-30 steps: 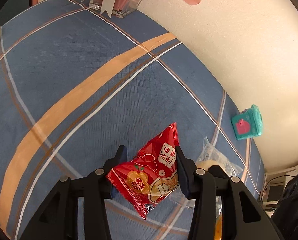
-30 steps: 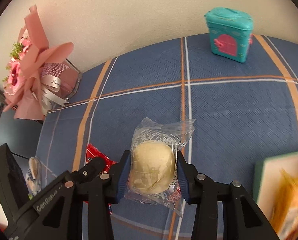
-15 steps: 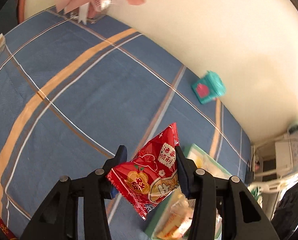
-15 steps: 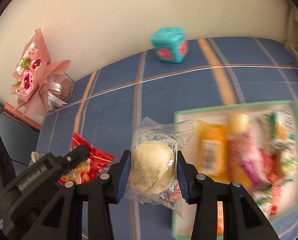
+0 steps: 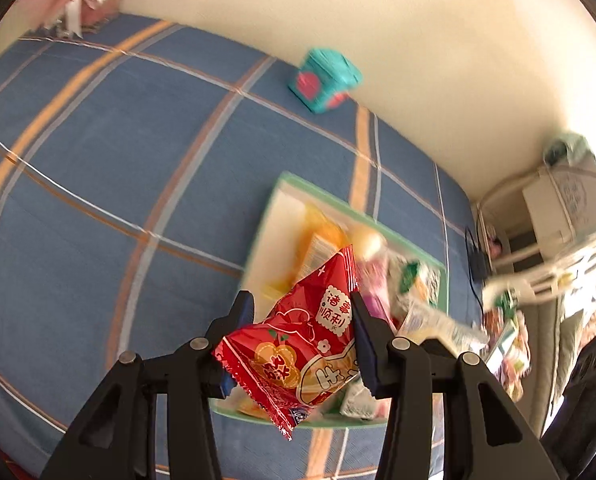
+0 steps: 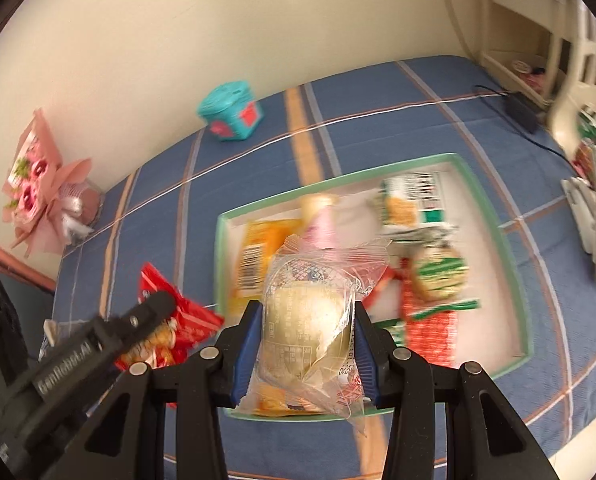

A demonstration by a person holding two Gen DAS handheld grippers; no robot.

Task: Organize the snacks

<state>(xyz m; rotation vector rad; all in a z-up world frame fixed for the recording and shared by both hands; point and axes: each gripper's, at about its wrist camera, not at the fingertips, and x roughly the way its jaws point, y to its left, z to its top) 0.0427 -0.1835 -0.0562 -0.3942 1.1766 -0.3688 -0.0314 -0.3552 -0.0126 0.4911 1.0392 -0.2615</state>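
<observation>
Red packet (image 5: pixel 306 344) with white label and orange print, tilted, corner up, clamped in left tool (image 5: pixel 302 320) above tray's near-left edge. Clear-wrapped pale round bun (image 6: pixel 310 320), upright, clamped in right tool (image 6: pixel 308 324) over tray's near side. Green-rimmed white tray (image 6: pixel 494 216) lies flat on the blue plaid cloth, holding blurred snack packs: orange, pink, green-white, red.

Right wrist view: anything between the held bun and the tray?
Nothing visible blocks it. The right gripper holds the bun above the tray, which is open-topped; packets already lie inside, with bare floor toward the far-left corner.
</observation>
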